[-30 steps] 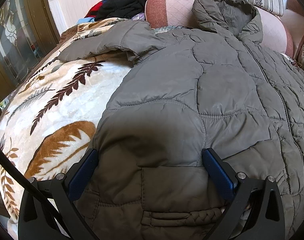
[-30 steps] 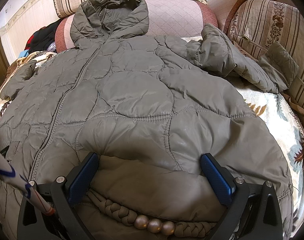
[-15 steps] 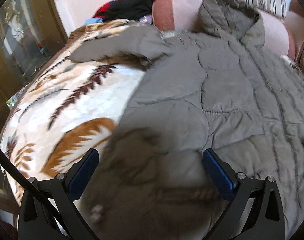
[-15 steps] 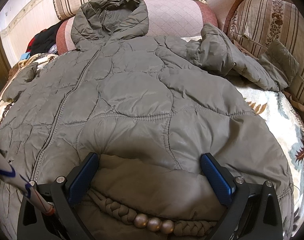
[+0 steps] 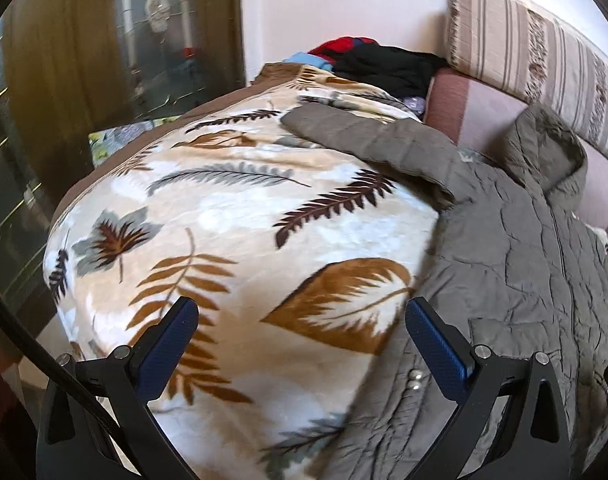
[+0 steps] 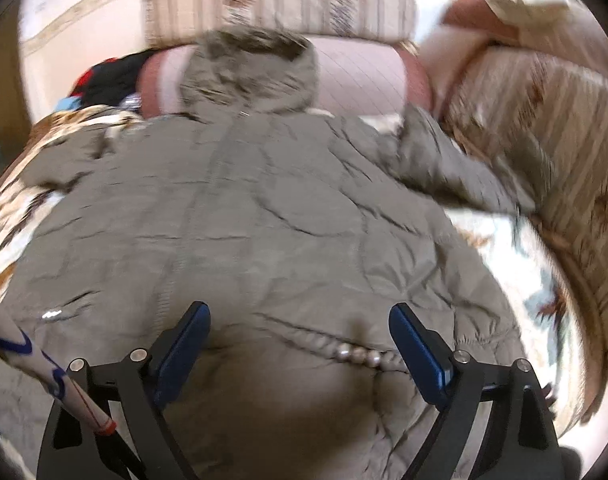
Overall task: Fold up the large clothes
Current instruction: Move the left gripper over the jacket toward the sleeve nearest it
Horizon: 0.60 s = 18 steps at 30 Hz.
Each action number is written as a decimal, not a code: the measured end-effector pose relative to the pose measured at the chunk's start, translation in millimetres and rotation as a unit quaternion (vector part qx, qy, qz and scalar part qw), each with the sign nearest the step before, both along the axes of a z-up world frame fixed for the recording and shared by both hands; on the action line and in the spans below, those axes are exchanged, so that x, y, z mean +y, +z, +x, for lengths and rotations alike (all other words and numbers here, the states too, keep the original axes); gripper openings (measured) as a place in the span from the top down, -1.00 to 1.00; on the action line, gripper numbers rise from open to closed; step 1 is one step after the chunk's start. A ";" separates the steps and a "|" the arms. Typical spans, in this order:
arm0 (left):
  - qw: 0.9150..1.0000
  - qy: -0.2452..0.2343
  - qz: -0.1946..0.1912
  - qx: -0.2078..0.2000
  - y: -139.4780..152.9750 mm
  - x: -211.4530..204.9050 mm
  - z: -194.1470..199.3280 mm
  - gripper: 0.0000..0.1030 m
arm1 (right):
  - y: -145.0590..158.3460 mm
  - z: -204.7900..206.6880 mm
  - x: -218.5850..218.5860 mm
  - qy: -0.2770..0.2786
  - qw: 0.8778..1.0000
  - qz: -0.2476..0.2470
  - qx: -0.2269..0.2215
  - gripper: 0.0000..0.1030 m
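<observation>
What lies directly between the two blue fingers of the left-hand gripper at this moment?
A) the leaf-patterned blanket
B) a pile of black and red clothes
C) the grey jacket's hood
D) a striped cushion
A: the left gripper stands open over the leaf-patterned blanket, with the grey quilted jacket off to its right side, just behind the right finger.

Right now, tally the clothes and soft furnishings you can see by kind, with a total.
Quilted grey jacket: 1
Leaf-print blanket: 1
Pile of dark and red clothes: 1
Striped cushions: 2
Pink cushion: 1
Total: 6
</observation>
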State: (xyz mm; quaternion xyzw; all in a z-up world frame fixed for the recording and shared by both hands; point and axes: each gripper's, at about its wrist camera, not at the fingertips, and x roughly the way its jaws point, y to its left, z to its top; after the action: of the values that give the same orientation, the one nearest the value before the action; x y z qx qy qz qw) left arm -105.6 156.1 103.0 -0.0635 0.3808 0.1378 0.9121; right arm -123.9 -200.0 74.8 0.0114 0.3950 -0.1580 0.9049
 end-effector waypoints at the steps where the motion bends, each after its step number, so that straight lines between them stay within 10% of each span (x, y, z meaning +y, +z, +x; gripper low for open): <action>1: 1.000 0.000 0.000 0.002 0.7 2.0 -2.4 -1.00 | 4.7 -1.6 8.0 0.011 1.000 -0.008 -0.004 -0.82; 18: 1.000 -0.007 0.007 -0.005 17.4 -2.3 -11.1 -1.00 | 21.6 -17.7 13.1 0.046 0.996 0.070 0.001 -0.68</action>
State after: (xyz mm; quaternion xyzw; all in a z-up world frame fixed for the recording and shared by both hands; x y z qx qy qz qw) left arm -116.7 153.8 120.4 -0.0548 0.3757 0.1340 0.9154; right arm -141.5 -187.0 96.4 0.0562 0.4065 -0.0878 0.9077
